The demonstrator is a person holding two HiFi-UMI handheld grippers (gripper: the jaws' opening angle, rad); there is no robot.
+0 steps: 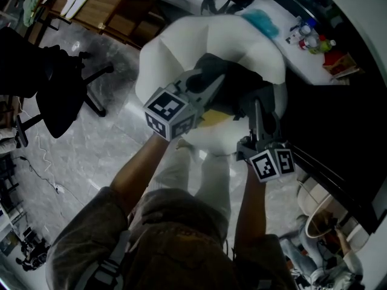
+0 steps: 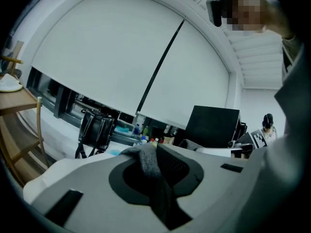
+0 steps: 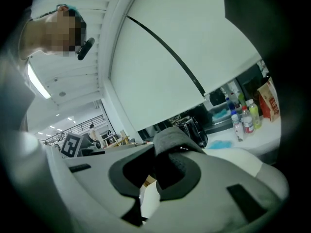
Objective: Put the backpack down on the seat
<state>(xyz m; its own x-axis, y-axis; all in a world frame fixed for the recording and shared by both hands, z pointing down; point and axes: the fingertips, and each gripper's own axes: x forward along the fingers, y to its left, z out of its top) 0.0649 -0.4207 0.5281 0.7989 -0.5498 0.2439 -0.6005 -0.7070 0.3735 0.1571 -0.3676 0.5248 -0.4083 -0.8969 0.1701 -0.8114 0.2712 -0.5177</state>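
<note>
Grey strap webbing fills both tools: the left gripper [image 2: 155,165] and the right gripper [image 3: 170,173] each clamp a strap of the dark backpack [image 1: 233,80], which sits low on the white seat [image 1: 181,47], seemingly resting there. Only the release looks left. The pack's contents are hidden. Bottles [image 1: 311,38] stand at the bench [image 1: 308,69] edge nearest the seat.

Both arms reach forward and down, side by side. The left forearm [image 1: 142,168] runs out to the left tongs [image 1: 207,82], which point away from the body with jaws pinched tight on a grey strap [image 2: 148,166]. The right forearm [image 1: 251,207] carries the right tongs [image 1: 256,109] just beside, jaws clamped round a padded strap [image 3: 171,142].
</note>
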